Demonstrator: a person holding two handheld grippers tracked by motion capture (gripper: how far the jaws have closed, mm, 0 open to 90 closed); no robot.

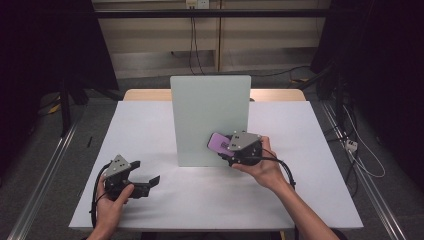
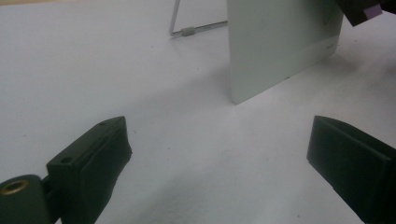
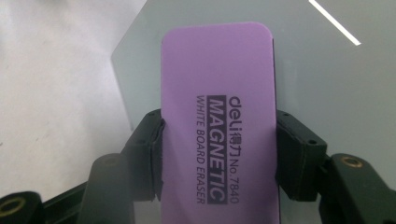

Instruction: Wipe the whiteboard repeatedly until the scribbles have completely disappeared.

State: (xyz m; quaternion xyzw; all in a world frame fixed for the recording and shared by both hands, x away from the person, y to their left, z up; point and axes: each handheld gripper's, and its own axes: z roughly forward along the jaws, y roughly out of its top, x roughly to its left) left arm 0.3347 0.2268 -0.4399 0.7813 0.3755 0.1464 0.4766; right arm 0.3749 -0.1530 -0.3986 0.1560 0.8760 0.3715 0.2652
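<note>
A pale grey-green board (image 1: 210, 117) stands upright on a wire stand in the middle of the white table. My right gripper (image 1: 235, 147) is shut on a purple magnetic whiteboard eraser (image 1: 219, 143), holding it by its long sides against the board's lower right face. In the right gripper view the eraser (image 3: 217, 121) sits between the jaws with its printed label facing the camera, and the board (image 3: 327, 84) lies behind it. My left gripper (image 1: 145, 182) rests low on the table at the front left, open, with nothing between its fingers (image 2: 88, 163).
The board's wire stand (image 2: 187, 31) shows behind its left edge. The white table (image 1: 150, 130) has bare surface on both sides of the board. Metal rails and cables run along the floor left and right of the table.
</note>
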